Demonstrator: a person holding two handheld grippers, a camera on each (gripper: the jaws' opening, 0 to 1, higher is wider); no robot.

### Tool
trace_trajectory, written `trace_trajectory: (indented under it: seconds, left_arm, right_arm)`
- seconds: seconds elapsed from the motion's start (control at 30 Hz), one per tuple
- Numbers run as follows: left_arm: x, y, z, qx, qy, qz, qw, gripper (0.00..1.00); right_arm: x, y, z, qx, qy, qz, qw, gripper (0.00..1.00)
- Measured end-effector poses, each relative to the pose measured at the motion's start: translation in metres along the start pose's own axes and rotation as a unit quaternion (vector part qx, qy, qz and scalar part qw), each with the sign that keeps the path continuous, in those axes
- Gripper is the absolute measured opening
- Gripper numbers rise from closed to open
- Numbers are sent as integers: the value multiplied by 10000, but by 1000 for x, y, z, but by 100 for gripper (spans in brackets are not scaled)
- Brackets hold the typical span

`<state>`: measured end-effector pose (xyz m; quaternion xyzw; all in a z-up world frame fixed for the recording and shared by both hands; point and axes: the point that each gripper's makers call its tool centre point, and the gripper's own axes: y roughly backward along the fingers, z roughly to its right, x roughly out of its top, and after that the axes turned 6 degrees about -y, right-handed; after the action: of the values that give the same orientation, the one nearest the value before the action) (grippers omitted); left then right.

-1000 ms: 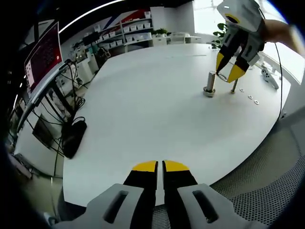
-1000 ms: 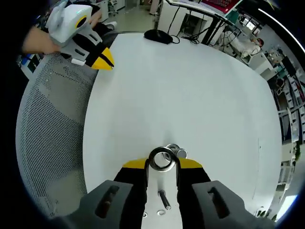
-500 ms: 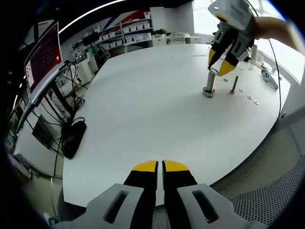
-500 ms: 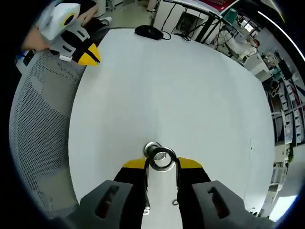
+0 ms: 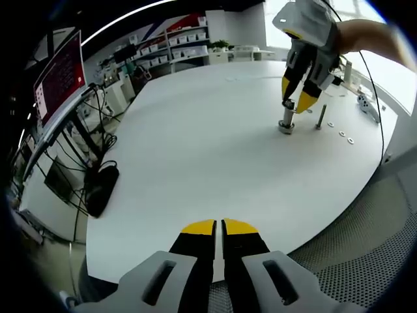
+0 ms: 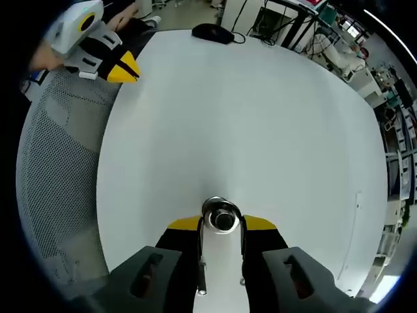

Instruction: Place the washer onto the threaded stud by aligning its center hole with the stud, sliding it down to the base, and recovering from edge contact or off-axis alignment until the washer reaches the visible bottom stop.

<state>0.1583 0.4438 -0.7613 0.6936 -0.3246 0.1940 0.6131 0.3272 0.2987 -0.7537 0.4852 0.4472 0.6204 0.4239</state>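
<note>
My right gripper (image 6: 221, 225) is shut on a steel washer (image 6: 207, 215), held flat between its yellow tips. The threaded stud (image 6: 223, 222) shows through the washer's hole, roughly centred. In the left gripper view the right gripper (image 5: 296, 98) points down at the stud (image 5: 287, 121), which stands upright on a round base on the white table; its tips are right at the stud's top. My left gripper (image 5: 218, 227) is shut on nothing and hovers at the table's near edge, far from the stud. It also appears as the left gripper (image 6: 120, 67) by the far rim.
A second upright bolt (image 5: 320, 117) stands just right of the stud, with loose washers (image 5: 342, 132) beyond it. A black mouse (image 6: 215, 32) lies at the table's edge. A perforated grey surface (image 6: 58, 176) borders the white table (image 5: 195, 143). Shelves, cables and a screen stand around.
My right gripper has carried the washer sideways from beside the stud to directly over its top, hole now lined up. The left gripper has stayed put.
</note>
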Motion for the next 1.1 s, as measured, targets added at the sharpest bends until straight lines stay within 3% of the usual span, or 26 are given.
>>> trace_trajectory:
  seconds: [0.5,0.83,1.1]
  left_arm:
    - [1,0,0,-6,10,26,10000,0]
    - [0,0,0,-6,4,14,10000,0]
    - [-1,0,0,-25,-13,-9,10000,0]
  right_arm:
    - [-7,-27,-5,237,172,-356,9989,23]
    - [-8,-29,-8,411,-43,-261,9988,25]
    - [-13,-21,-5,200,-152,-15,9997,34]
